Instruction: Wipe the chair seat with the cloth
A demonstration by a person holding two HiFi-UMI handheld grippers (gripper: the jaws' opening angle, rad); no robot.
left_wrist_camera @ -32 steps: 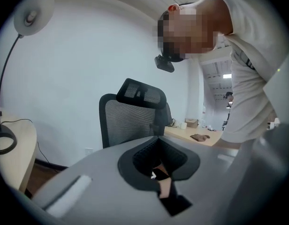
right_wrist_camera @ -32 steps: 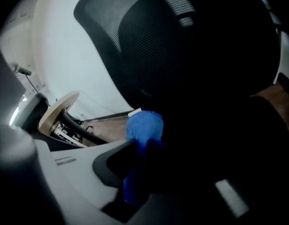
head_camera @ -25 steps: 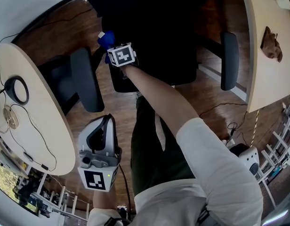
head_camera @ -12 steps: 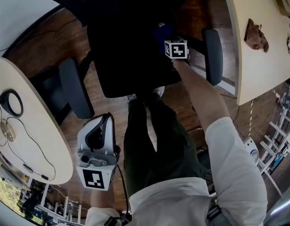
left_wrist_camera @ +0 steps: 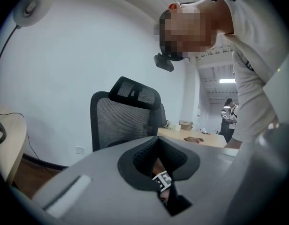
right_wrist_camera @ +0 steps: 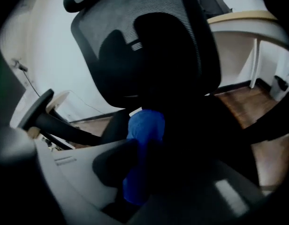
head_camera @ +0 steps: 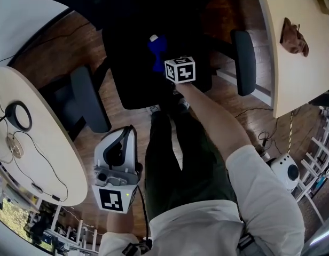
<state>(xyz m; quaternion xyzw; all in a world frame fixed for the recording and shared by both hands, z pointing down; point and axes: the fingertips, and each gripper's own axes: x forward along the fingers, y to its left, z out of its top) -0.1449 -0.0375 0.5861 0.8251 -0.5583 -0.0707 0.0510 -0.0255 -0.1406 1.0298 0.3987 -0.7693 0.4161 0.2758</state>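
cloth [head_camera: 155, 55], blue, is pinched in the right tool [right_wrist_camera: 139, 172] over the middle of the black chair seat [head_camera: 130, 68], seemingly touching it. left tool [head_camera: 126, 135] hangs by the leg, pressed together on nothing (no part in this). to wipe well, i'd hold the pinch firm, press the cloth flat, and overlap strokes out to the seat's edges.

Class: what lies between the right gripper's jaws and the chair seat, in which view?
The blue cloth, clamped in the right gripper over the chair seat; head and right gripper views.
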